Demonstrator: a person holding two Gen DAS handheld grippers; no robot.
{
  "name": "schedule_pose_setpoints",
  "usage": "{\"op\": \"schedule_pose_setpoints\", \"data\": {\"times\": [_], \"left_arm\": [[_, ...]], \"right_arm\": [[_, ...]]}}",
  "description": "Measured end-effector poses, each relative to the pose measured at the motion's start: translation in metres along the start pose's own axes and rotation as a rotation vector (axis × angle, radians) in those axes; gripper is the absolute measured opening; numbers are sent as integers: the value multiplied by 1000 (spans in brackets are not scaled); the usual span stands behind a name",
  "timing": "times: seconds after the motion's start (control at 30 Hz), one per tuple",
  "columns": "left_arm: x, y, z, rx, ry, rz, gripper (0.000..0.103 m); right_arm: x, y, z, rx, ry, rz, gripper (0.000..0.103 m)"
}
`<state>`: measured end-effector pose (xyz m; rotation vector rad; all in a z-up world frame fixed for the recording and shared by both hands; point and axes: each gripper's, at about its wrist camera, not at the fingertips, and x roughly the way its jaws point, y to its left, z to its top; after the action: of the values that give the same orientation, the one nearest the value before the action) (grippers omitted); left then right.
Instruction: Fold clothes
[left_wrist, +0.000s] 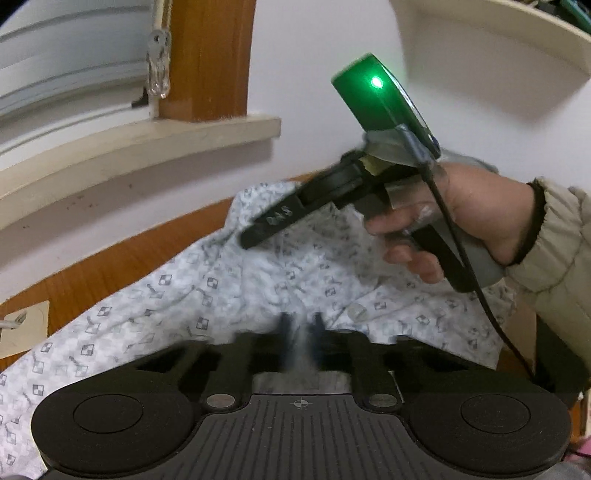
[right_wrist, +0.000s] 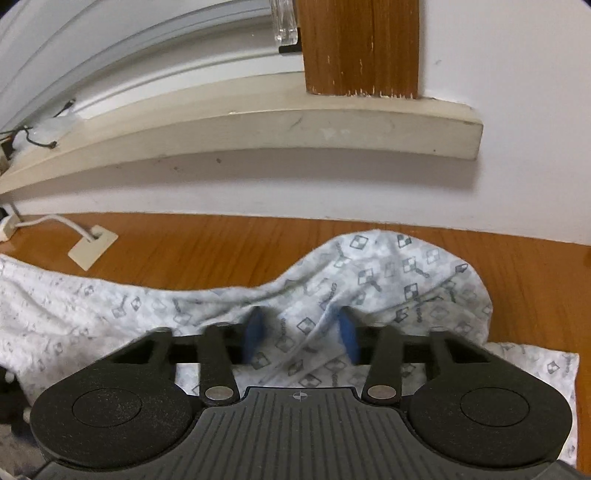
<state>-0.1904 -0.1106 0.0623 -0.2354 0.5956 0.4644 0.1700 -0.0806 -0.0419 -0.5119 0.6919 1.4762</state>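
Observation:
A white garment (left_wrist: 221, 288) printed with small grey checkered squares lies crumpled on a wooden table (right_wrist: 207, 247). In the left wrist view, my left gripper (left_wrist: 302, 326) is blurred, its fingers close together with a strip of the cloth pinched between them. A hand holds my right gripper (left_wrist: 253, 236) above the garment's far part. In the right wrist view, my right gripper (right_wrist: 300, 334) stands open, its blue pads (right_wrist: 253, 332) set on either side of a raised fold of the garment (right_wrist: 369, 280).
A white wall, a cream window sill (right_wrist: 295, 129) and a wooden window post (right_wrist: 360, 48) stand just behind the table. A beige cable plate (right_wrist: 92, 247) with a white cord sits at the table's back left. A beige sleeve (left_wrist: 557, 251) reaches in from the right.

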Motion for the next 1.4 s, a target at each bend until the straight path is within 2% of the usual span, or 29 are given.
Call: {"op": "schedule_pose_setpoints", "data": {"times": [0.1, 0.17, 0.23, 0.27, 0.37, 0.47, 0.6, 0.67, 0.73, 0.8, 0.87, 0.93, 1.03, 1.1, 1.13, 1.23, 1.3, 1.37, 1.4], "left_arm": [[-13, 5, 1, -22, -31, -42, 8], [-16, 6, 0, -25, -15, -76, 10], [-16, 7, -1, -24, 9, -90, 13], [-16, 7, -1, -23, 19, -95, 19], [-25, 17, 4, -41, -11, -75, 36], [-36, 36, 12, -65, -48, -39, 51], [-31, 69, 22, -70, -50, 44, 52], [-24, 83, 22, -77, -49, 62, 52], [-19, 92, 18, -82, -44, 59, 52], [-16, 99, 12, -94, -31, 51, 52], [-14, 104, 5, -111, -17, 42, 52], [-13, 107, 0, -122, -11, 38, 52], [-11, 108, -3, -129, -10, 39, 56], [-9, 109, -5, -134, -9, 39, 58], [-8, 110, -6, -136, -9, 39, 59], [-6, 111, -8, -143, -8, 40, 60], [-4, 112, -10, -148, -7, 40, 65], [-6, 112, -11, -154, -4, 66, 74], [-8, 112, -11, -159, -2, 87, 74]], "right_arm": [[-29, -10, -4, 11, -39, 14, 5], [-44, -16, -14, 21, -32, 29, 6], [-48, -19, -27, 9, 3, 14, 11], [-47, -20, -33, -2, 21, -4, 18], [-50, -33, -35, 23, 4, -31, 34], [-56, -46, -25, 82, -62, -56, 42], [-54, -51, -9, 86, -117, -48, 47], [-43, -46, -5, 36, -114, -65, 47], [-28, -49, -4, 11, -74, -108, 45], [-17, -67, -5, 67, -47, -185, 38], [-16, -94, -9, 165, -47, -170, 40], [-22, -108, -12, 232, -61, -149, 41], [-36, -101, -7, 237, -144, -184, 44], [-45, -88, -3, 199, -227, -175, 44], [-44, -80, -2, 158, -228, -135, 43], [-23, -57, -7, 22, -140, -76, 41], [-7, -46, -15, -57, -95, -101, 41], [-1, -47, -23, -81, -124, -114, 41], [-1, -47, -25, -89, -134, -114, 41]]}}
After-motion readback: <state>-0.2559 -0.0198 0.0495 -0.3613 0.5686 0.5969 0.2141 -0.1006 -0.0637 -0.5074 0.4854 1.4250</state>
